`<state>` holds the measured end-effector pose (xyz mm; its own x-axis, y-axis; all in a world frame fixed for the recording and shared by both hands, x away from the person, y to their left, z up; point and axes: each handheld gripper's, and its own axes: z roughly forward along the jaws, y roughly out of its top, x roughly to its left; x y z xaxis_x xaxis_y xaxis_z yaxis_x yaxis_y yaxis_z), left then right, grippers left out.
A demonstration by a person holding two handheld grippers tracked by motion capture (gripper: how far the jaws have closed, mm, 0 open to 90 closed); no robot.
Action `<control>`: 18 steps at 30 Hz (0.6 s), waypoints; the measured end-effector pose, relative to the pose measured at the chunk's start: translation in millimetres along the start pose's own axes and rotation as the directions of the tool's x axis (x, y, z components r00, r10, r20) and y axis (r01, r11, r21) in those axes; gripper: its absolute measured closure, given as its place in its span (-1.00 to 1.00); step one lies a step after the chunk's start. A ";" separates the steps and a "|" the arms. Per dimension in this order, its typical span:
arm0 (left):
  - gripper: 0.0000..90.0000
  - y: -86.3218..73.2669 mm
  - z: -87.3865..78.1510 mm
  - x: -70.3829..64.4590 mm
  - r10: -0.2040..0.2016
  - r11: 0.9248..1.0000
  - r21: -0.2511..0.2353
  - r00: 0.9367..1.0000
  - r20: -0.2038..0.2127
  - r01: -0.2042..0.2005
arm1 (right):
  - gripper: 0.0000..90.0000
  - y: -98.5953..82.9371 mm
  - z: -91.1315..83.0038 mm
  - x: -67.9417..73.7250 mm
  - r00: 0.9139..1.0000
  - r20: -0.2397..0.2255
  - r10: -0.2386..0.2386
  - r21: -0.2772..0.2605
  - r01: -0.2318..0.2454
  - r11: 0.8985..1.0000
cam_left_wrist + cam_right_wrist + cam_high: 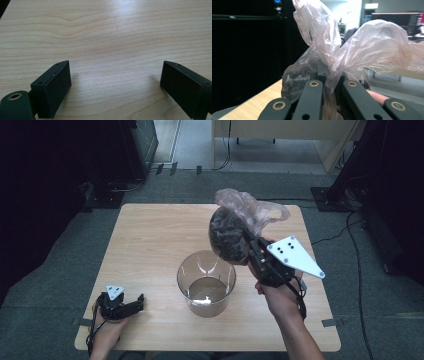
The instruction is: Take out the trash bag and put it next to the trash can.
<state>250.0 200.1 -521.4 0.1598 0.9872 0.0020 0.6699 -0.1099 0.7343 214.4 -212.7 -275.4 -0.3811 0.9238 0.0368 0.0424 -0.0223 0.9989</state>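
Above bin (206, 285), bag (231, 232) hangs upright

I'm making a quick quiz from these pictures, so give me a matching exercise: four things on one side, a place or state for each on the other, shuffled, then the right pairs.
Things:
1. plastic bag
2. clear container
3. left tongs
4. table

Places or states:
A. open, resting low at the table's near left corner
B. pinched in the right tongs, held up in the air
C. light wood, carrying the container
D. standing upright mid-table, mouth open

Pairs: 1-B, 2-D, 3-A, 4-C
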 end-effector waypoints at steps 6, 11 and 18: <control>-0.79 0.1 0.1 0.0 0.000 1.000 0.000 1.000 0.000 0.000 | 1.00 -10.5 7.6 -26.7 0.998 0.068 0.003 0.019 -0.005 1.000; -0.79 0.1 0.1 0.0 0.000 1.000 0.000 1.000 0.000 0.000 | 1.00 -35.4 24.4 -44.5 0.993 0.113 -0.033 0.040 0.029 0.999; -0.79 0.0 0.2 -0.1 -0.001 1.000 -0.002 1.000 -0.001 0.001 | 1.00 -76.4 56.9 -61.4 0.992 0.121 -0.036 0.094 0.025 0.995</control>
<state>250.2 199.9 -521.5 0.1585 0.9874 0.0015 0.6688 -0.1085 0.7354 287.1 -246.0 -355.7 -0.2680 0.9634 -0.0032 0.1198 0.0367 0.9921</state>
